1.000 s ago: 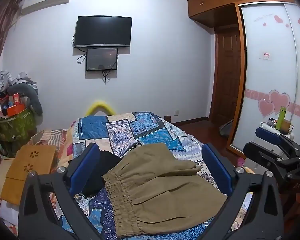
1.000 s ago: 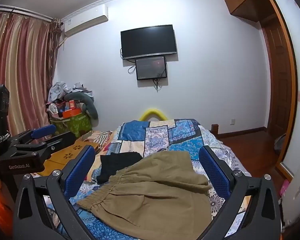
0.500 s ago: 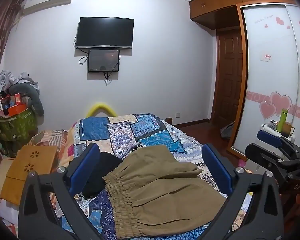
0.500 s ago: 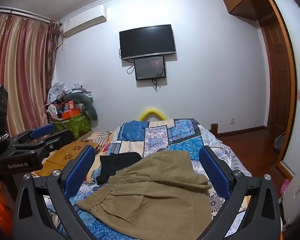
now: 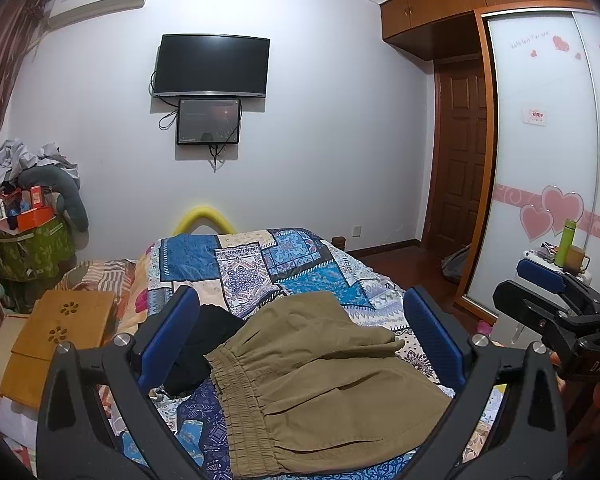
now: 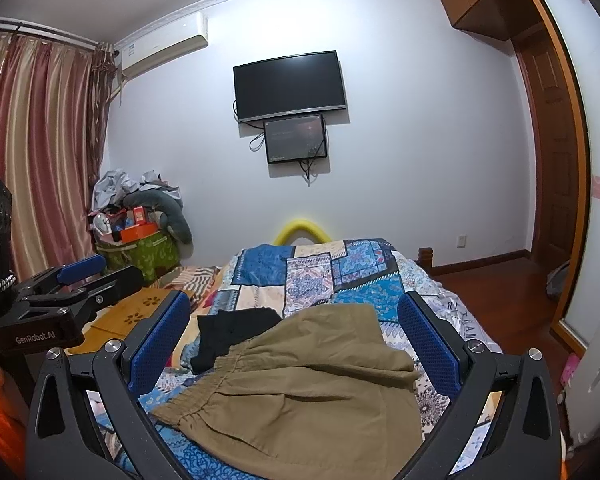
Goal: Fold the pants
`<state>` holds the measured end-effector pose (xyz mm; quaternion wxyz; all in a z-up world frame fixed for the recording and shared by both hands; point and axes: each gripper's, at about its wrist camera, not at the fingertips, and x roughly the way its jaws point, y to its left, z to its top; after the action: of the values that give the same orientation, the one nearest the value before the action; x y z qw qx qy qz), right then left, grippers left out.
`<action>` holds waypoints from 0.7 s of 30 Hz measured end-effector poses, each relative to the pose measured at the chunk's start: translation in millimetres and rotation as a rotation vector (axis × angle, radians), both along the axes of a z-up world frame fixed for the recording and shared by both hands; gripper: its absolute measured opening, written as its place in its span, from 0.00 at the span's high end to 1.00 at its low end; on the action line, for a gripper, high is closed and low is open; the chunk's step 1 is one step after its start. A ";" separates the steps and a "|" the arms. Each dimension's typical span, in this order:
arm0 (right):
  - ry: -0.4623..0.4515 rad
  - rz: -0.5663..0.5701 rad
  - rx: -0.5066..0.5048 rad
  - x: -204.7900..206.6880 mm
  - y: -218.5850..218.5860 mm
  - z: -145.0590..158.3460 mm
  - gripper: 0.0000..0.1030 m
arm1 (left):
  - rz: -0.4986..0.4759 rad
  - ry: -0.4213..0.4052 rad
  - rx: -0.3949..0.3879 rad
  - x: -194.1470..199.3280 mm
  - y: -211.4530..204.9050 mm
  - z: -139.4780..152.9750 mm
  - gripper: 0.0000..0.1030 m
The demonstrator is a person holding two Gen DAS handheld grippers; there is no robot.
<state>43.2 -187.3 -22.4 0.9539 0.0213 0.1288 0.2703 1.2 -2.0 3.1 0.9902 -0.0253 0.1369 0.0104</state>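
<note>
Khaki pants (image 5: 320, 384) with an elastic waistband lie folded on the patchwork bedspread (image 5: 260, 264), waistband to the left; they also show in the right wrist view (image 6: 300, 392). My left gripper (image 5: 300, 332) is open and empty, held above the near end of the bed. My right gripper (image 6: 296, 332) is open and empty too, at similar height. Each gripper shows at the edge of the other's view: the right one (image 5: 556, 304), the left one (image 6: 68, 288).
A black garment (image 5: 204, 340) lies beside the waistband. A wooden lap desk (image 5: 56, 336) sits left of the bed. A laundry pile on a green bag (image 5: 28, 232) stands at the far left. A wardrobe (image 5: 548, 152) and a small table with a green bottle (image 5: 566, 240) are to the right.
Both views have tilted slightly upward; the pants sit a little lower in frame. The pants and both grippers' opening are unchanged.
</note>
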 end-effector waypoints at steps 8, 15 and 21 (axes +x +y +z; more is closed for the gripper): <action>-0.009 -0.008 -0.004 0.6 -2.4 -0.2 0.00 | 0.002 -0.007 -0.002 -1.2 -1.7 0.7 0.00; -0.011 -0.011 -0.003 -1.3 -2.4 1.6 0.00 | 0.002 -0.004 -0.007 -0.9 -2.4 0.6 0.00; -0.013 -0.012 0.000 -2.1 -3.0 2.1 0.00 | 0.004 0.002 -0.016 1.7 -0.9 2.0 0.00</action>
<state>41.1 -190.3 -20.3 0.9563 0.0202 0.1223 0.2648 2.8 -3.0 5.1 0.9898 -0.0335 0.1378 0.0116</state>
